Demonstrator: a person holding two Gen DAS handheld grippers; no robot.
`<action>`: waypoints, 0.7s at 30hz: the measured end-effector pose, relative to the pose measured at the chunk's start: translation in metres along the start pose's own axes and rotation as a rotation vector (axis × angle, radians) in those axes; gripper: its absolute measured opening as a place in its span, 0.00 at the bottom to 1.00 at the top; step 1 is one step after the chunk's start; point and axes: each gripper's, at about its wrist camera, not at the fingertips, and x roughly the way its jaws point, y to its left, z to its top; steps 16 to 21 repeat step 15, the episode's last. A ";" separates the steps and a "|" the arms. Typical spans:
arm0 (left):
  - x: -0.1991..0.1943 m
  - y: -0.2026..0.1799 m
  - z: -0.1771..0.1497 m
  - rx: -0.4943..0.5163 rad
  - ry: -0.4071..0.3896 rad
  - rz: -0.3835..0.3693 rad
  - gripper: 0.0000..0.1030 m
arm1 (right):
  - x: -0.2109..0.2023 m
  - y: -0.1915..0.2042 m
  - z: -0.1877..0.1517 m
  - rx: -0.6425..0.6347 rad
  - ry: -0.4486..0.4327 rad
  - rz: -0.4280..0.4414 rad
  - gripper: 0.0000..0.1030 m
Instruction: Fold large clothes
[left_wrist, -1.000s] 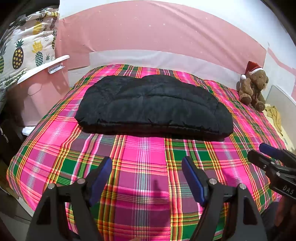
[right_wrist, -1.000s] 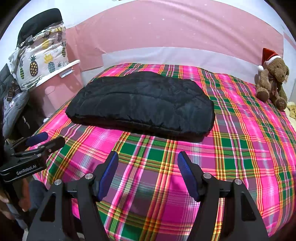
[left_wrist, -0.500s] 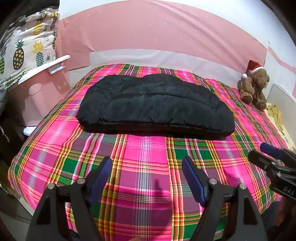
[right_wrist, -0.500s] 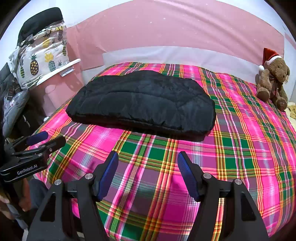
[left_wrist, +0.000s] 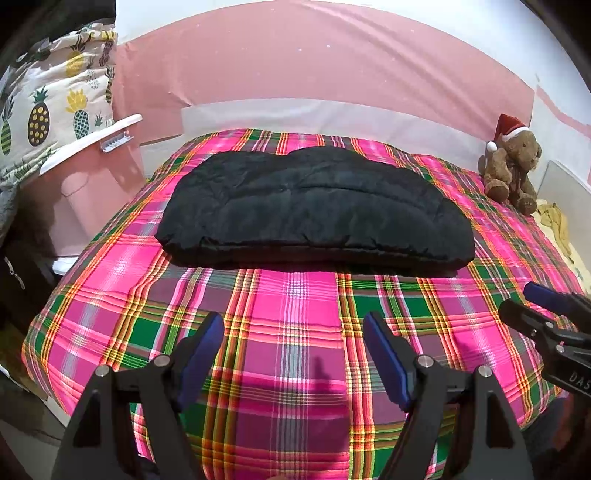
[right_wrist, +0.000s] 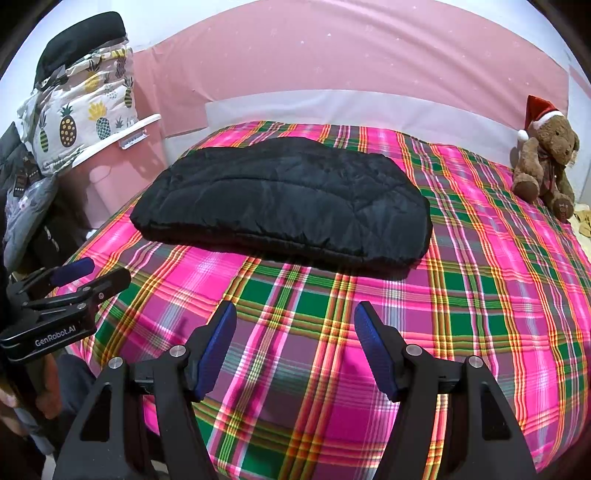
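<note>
A black quilted jacket (left_wrist: 314, 206) (right_wrist: 284, 199) lies folded into a flat, wide bundle across the middle of the bed. My left gripper (left_wrist: 293, 332) hovers over the near part of the plaid cover, open, nothing between its blue pads, well short of the jacket. Over the same near strip my right gripper (right_wrist: 295, 323) is open and empty too. Each gripper shows in the other's view: the right gripper (left_wrist: 532, 302) at the right edge, the left gripper (right_wrist: 92, 271) at the left edge.
The bed wears a pink and green plaid cover (left_wrist: 295, 306) (right_wrist: 480, 295). A teddy bear (left_wrist: 511, 166) (right_wrist: 546, 158) in a Santa hat sits at the far right. Left of the bed stand a pink cabinet (left_wrist: 74, 195) and pineapple-print fabric (right_wrist: 81, 118). A pink wall rises behind.
</note>
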 end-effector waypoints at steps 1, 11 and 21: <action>0.000 -0.001 0.000 0.006 -0.002 0.002 0.77 | 0.000 0.001 0.001 0.000 0.000 -0.001 0.64; 0.001 -0.002 0.000 -0.006 -0.011 -0.007 0.77 | -0.001 -0.006 -0.001 -0.002 0.001 -0.001 0.64; 0.001 -0.004 0.000 0.001 -0.013 0.002 0.77 | -0.002 -0.009 -0.001 -0.004 0.000 0.000 0.64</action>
